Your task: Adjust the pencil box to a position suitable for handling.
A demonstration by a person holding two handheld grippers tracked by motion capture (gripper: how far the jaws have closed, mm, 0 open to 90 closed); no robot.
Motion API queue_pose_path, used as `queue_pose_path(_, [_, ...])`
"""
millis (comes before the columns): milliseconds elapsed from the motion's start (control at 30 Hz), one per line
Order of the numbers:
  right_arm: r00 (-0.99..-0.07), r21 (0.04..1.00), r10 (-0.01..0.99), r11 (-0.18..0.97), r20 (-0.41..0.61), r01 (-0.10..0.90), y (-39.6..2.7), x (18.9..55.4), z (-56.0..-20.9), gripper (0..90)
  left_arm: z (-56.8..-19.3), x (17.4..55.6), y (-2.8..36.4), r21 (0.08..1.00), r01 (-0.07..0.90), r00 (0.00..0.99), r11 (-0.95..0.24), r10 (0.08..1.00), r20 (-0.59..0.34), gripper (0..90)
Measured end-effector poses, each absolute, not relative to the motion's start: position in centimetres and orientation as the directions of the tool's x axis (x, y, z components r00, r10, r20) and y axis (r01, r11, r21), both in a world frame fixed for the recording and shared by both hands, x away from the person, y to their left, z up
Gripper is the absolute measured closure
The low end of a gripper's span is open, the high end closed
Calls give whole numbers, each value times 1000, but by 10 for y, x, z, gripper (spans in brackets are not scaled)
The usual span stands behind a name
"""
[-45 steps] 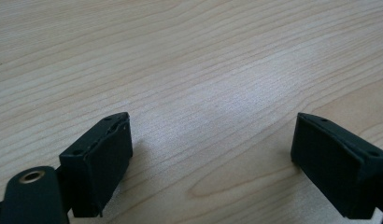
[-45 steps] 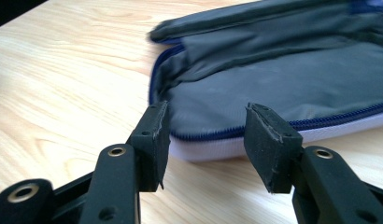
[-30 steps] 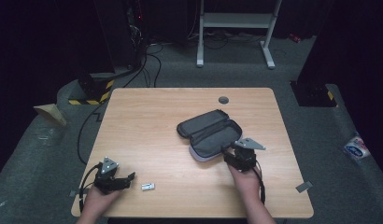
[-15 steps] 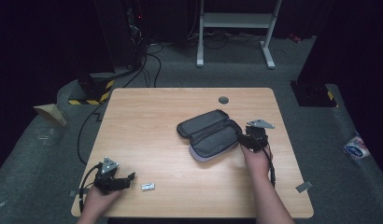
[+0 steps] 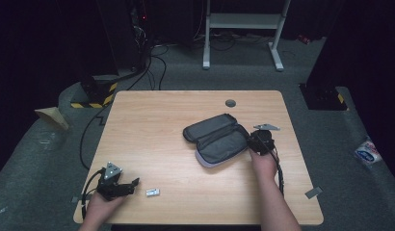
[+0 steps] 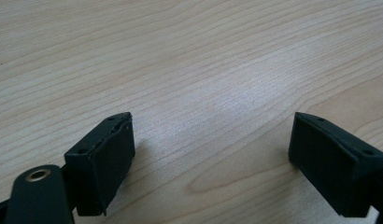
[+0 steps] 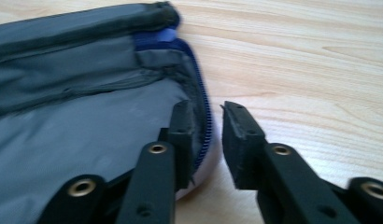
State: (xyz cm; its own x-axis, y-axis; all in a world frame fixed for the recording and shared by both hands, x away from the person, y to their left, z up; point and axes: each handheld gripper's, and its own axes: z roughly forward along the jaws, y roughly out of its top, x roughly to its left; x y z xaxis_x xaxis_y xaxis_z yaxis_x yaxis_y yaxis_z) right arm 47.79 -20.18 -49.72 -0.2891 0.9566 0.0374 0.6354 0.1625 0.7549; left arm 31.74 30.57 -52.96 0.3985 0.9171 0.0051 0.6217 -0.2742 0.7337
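Right tongs (image 7: 206, 126) have just been closing and now pinch the open case's (image 5: 217, 139) zipped rim. Left tongs (image 6: 213, 158) stand wide over the bare desk (image 6: 189, 56), well apart from the case.

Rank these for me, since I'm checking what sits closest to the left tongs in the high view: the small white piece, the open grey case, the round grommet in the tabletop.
1. Small white piece: just right of the left tongs, near the front edge.
2. Open grey case: right of centre.
3. Round grommet: by the far edge.
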Motion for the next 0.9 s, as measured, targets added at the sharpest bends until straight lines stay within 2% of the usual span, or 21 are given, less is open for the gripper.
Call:
queue_pose_path(233, [-339, 778, 940, 186, 37, 600, -194, 447, -495, 733, -530, 316, 307, 738, 618, 399, -273, 917, 6, 162])
queue_pose_path(333, [-358, 783, 933, 199, 32, 590, -192, 435, -498, 715, -529, 315, 309, 746, 613, 391, -260, 920, 0, 250])
queue_pose_path(600, [-384, 799, 919, 164, 89, 578, -187, 409, -503, 681, -529, 313, 309, 753, 602, 399, -265, 917, 4, 318])
queue_pose_path(633, [-393, 802, 915, 165, 94, 575, -185, 404, -504, 680, -529, 313, 310, 755, 600, 399, -264, 917, 3, 359])
queue_pose_path(767, [-404, 805, 911, 176, 86, 567, -181, 396, -506, 684, -526, 314, 312, 757, 616, 402, -219, 913, -63, 409])
queue_pose_path(900, [-427, 810, 900, 188, 84, 556, -176, 388, -509, 697, -519, 315, 300, 773, 591, 422, -232, 905, -51, 422])
